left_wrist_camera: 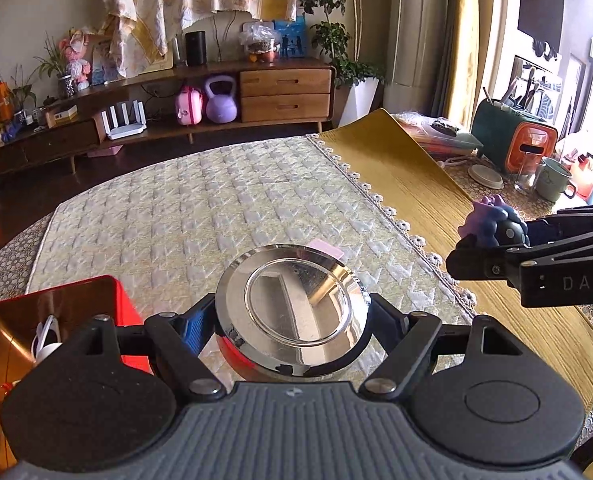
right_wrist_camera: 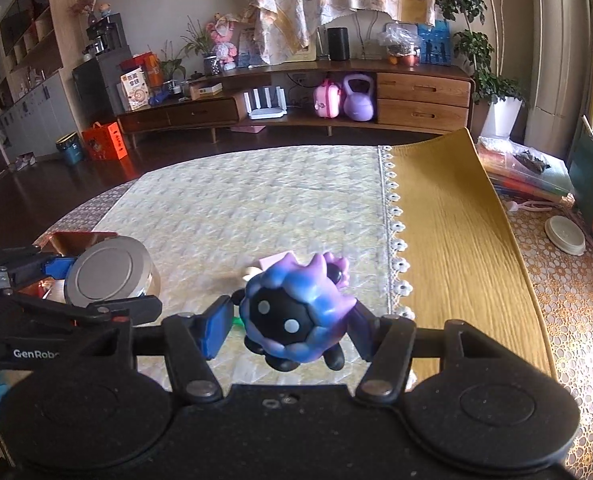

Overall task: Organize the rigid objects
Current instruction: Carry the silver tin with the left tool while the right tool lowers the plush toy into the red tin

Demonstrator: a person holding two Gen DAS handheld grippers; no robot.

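Two hand-held grippers ride above a quilted table cover (left_wrist_camera: 200,208), each with a load. The left gripper (left_wrist_camera: 292,320) has its jaws set wide around a shiny round metal tin (left_wrist_camera: 296,312), blue pads bearing on its sides at nine and three o'clock, the lid facing the camera. The right gripper (right_wrist_camera: 292,328) is about half closed on a purple-and-black spiky toy figure (right_wrist_camera: 296,316), clamped across the body with its white-dotted black face turned up. In the left wrist view the toy and the right gripper's fingers show at three o'clock; in the right wrist view the tin and the left gripper sit at nine o'clock, well apart from the toy.

A red box (left_wrist_camera: 56,320), open at the top with a white cable inside, lies at eight o'clock of the left gripper, just beside the tin. A pink paper slip (left_wrist_camera: 328,249) peeks out beyond the tin at twelve o'clock. A mustard table runner (right_wrist_camera: 448,248) flanks the quilt at two o'clock of the right gripper.

The step in hand appears to be carrying both pieces to a resting place, probably the red box. Doing it well would mean keeping the tin level so its smooth wall does not slip, holding both grips firm, and lowering one piece at a time so the grippers do not collide.
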